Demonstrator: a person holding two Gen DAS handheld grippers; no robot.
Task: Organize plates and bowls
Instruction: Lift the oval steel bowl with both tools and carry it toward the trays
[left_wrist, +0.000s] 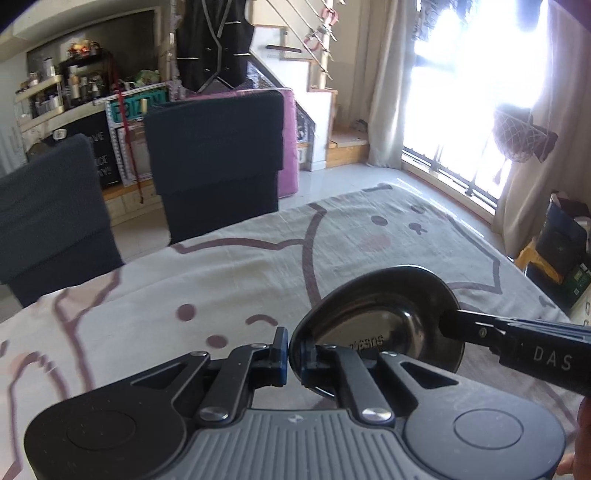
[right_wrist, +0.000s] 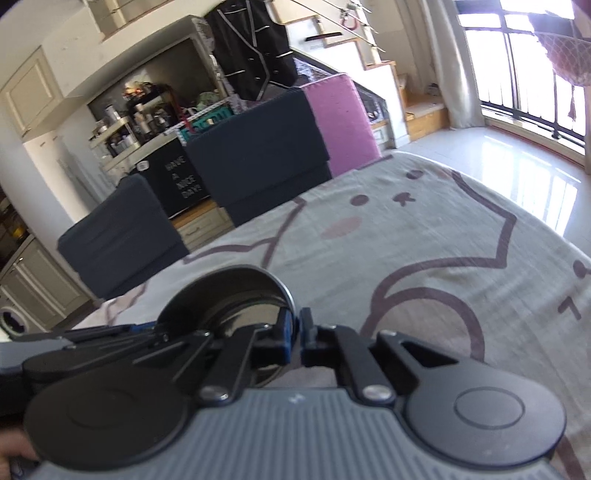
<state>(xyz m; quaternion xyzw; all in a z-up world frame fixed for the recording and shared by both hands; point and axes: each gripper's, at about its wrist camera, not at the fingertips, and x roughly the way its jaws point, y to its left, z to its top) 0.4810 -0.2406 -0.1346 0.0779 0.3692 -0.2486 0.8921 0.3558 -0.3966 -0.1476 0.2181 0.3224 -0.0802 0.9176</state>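
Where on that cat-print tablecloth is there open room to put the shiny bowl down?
Nearly all the tablecloth shows bare: the wide stretch from the metal bowl out to the two dark chairs at the far edge, and the patch toward the window. It is crowded only up close, where the left hand-held gripper and right hand-held gripper both pinch the bowl's rim.
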